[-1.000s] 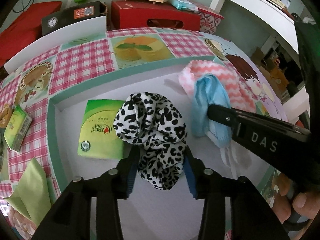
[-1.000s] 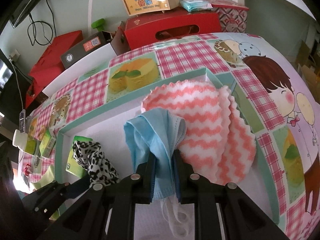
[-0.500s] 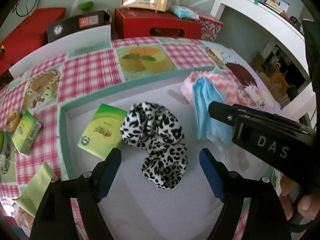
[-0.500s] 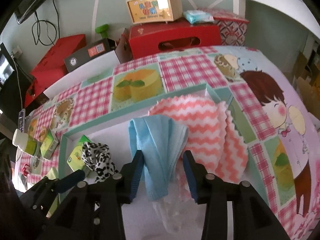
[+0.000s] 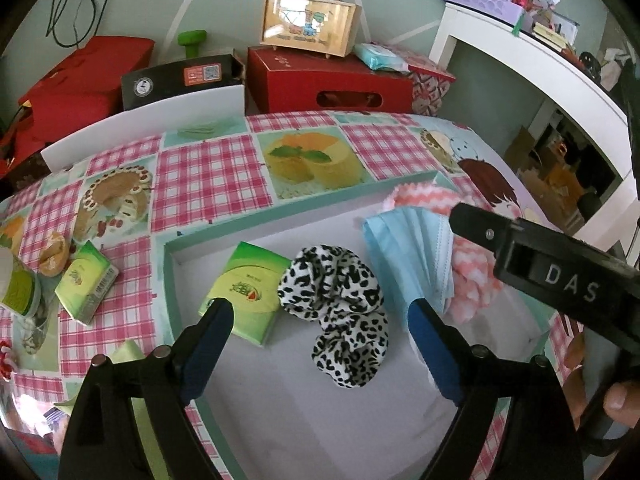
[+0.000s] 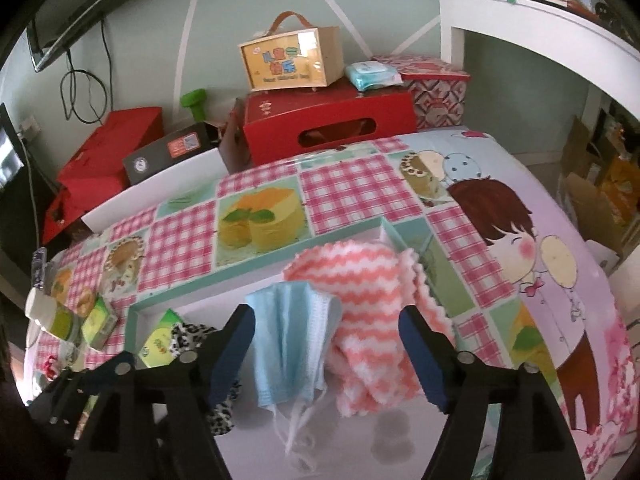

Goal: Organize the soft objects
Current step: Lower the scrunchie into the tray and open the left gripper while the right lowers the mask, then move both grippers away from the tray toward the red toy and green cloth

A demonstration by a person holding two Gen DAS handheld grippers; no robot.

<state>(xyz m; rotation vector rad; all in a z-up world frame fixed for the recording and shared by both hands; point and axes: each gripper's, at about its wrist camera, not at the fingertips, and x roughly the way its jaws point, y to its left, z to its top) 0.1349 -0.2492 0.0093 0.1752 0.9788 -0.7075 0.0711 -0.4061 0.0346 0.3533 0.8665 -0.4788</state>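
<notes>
**Letting go: both jaws open over the tray**

Releasing looks done on both sides. The left gripper [image 5: 320, 320] has just been opening; its jaws stand wide, pads clear of the leopard-print scrunchie [image 5: 340, 312], which lies loose between them on the white floor of the teal-rimmed tray [image 5: 280, 216]. The right gripper [image 6: 326, 344] has likewise just been opening; the blue face mask [image 6: 288, 344] lies between its jaws, nearer the left pad, gripped by neither.

Why so: the tray appears to be the collecting place, so each soft thing is set down inside it and the jaws spread to free it.

- Scrunchie: crumpled black-and-white fabric, bunched in a loose coil, its edge touching a green tissue pack [image 5: 244, 284] just beyond the left jaw.
- Mask: pleated, folded, white ear loops trailing toward the camera; it rests partly on a pink-and-white zigzag cloth [image 6: 368, 292] that reaches to the right jaw and over the tray's far corner.
- A second green pack [image 5: 86, 282] sits on the chequered desk [image 5: 200, 168], outside the tray.
</notes>
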